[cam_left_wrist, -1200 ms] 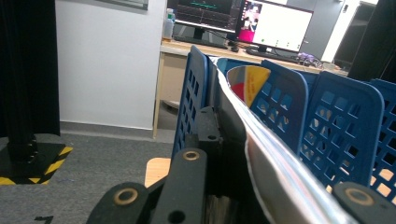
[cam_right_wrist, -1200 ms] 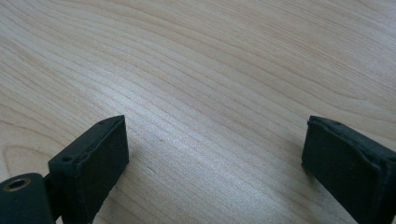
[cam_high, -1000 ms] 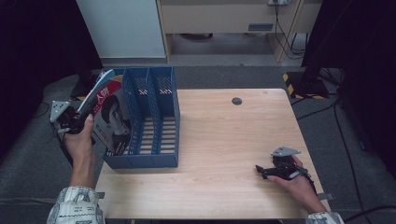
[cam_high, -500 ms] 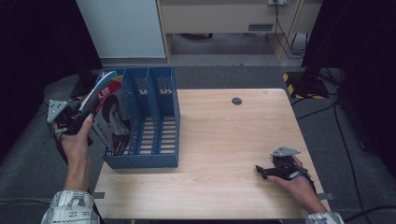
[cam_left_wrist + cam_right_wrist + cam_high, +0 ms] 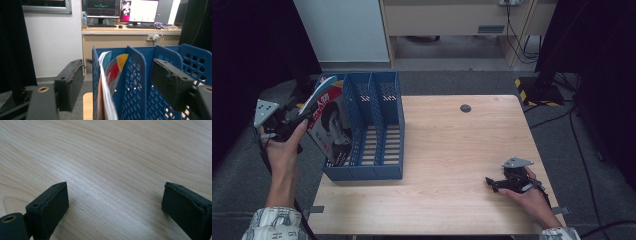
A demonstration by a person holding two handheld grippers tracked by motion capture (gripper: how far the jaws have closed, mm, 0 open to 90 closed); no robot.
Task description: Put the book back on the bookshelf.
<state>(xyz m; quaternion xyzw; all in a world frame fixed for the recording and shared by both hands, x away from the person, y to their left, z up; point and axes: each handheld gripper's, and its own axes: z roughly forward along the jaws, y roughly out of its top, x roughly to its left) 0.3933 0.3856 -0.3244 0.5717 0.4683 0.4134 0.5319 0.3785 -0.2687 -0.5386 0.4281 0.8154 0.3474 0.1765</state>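
A magazine (image 5: 330, 126) with a face on its cover stands tilted in the leftmost compartment of the blue file rack (image 5: 362, 173), its top sticking out above the rim. My left gripper (image 5: 298, 116) is off the table's left edge, level with that top. Its jaws have just been opening. In the left gripper view the magazine (image 5: 110, 82) is between the pads of the left gripper (image 5: 120, 83), touching neither, with the rack's divider (image 5: 136, 75) beside it. My right gripper (image 5: 492, 183) rests on the table's near right, and the right gripper (image 5: 117, 207) stands open over bare wood (image 5: 112, 157).
The rack's middle and right compartments are empty. A small black round mark (image 5: 465, 108) lies near the table's far edge. A white cabinet (image 5: 342, 30) and a desk stand behind the table. Cables run over the floor at the right.
The left gripper's jaws have opened off the magazine, and the hand has drawn a little left and up. The magazine stays in the rack. The right hand has kept still.
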